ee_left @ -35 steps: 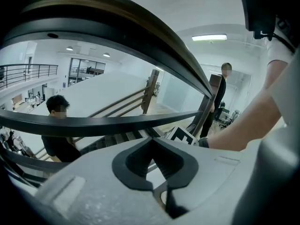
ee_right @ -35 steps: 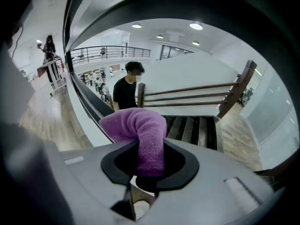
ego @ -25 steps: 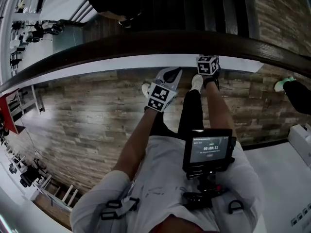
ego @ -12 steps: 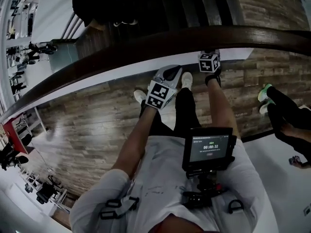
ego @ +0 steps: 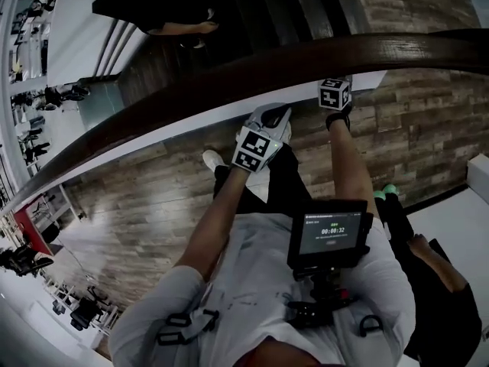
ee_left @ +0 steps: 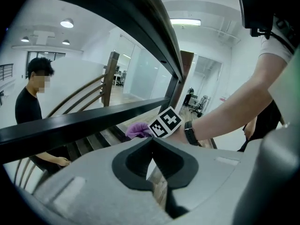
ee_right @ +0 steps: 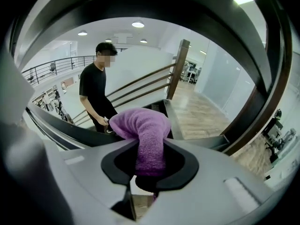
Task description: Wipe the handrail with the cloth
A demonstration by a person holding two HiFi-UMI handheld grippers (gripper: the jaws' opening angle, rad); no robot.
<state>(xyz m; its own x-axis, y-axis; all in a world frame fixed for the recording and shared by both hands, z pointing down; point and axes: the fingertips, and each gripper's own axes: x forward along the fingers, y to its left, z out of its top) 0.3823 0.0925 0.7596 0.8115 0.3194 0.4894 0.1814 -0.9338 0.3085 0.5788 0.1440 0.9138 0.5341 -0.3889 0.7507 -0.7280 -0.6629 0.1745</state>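
The dark wooden handrail [ego: 229, 82] slants across the head view from lower left to upper right. My right gripper [ego: 334, 90] is up against its near side, at the right. It is shut on a purple cloth [ee_right: 147, 135], which bulges out past the jaws toward the dark rail [ee_right: 61, 125]. The head view hides the cloth. My left gripper [ego: 265, 125] hangs just below the rail, left of the right one. Its jaws are shut with nothing between them [ee_left: 151, 146]. From it I see the cloth [ee_left: 137, 130] beside the right gripper's marker cube [ee_left: 165, 122].
Beyond the rail a staircase drops away, with a person in black [ee_right: 96, 93] standing on it. Another person [ego: 428, 274] in dark clothes stands close at my right. Wood-plank floor [ego: 153, 197] lies under me. A screen unit [ego: 330, 235] hangs at my chest.
The rail now slants more steeply in the head view, and both grippers sit slightly further right along it. The bystander on the right has come nearer. The person on the stairs has shifted.
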